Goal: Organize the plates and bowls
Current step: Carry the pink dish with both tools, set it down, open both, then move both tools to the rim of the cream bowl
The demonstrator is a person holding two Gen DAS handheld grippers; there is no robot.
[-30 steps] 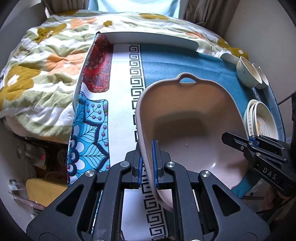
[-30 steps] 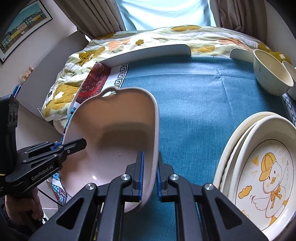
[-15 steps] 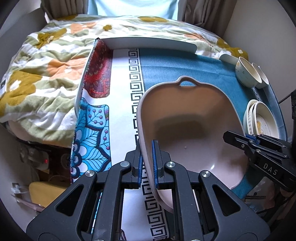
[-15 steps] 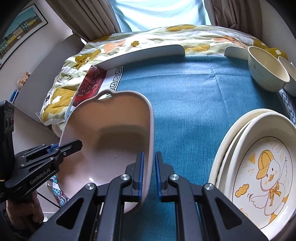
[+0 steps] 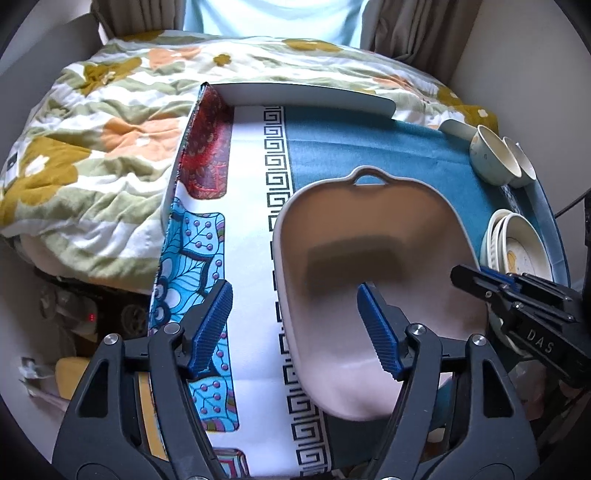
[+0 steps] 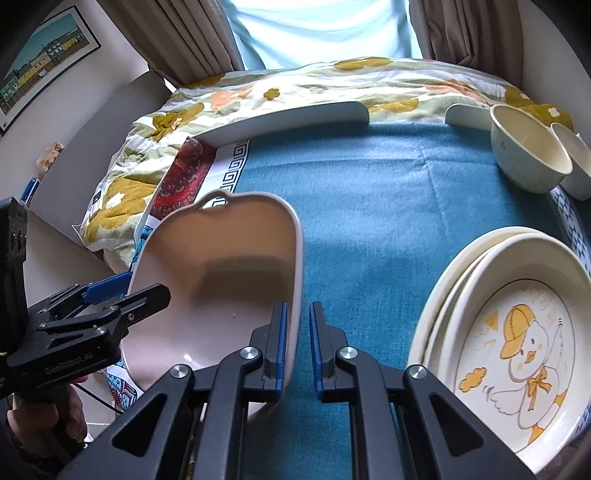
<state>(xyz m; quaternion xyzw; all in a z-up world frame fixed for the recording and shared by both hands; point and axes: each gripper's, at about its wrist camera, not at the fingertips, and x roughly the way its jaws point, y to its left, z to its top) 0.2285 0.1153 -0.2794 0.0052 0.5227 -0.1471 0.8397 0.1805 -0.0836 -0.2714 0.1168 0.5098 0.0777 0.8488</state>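
Since a second ago our left gripper (image 5: 295, 325) has let go, its jaws now wide across the pink baking dish's (image 5: 373, 258) left rim; our right gripper (image 6: 297, 347) has loosened to a narrow gap around the right wall. Resting half over the patterned cloth (image 5: 251, 221), the dish may slide or tip if we snag it withdrawing

Soft daylight from the window (image 6: 317, 33); sharp centre, fisheye-warped edges.

"DAS" is read in pale letters on the right gripper (image 5: 532, 310) body; "GenRobot.AI" is made out, blurred, on the left gripper (image 6: 85, 321) body.
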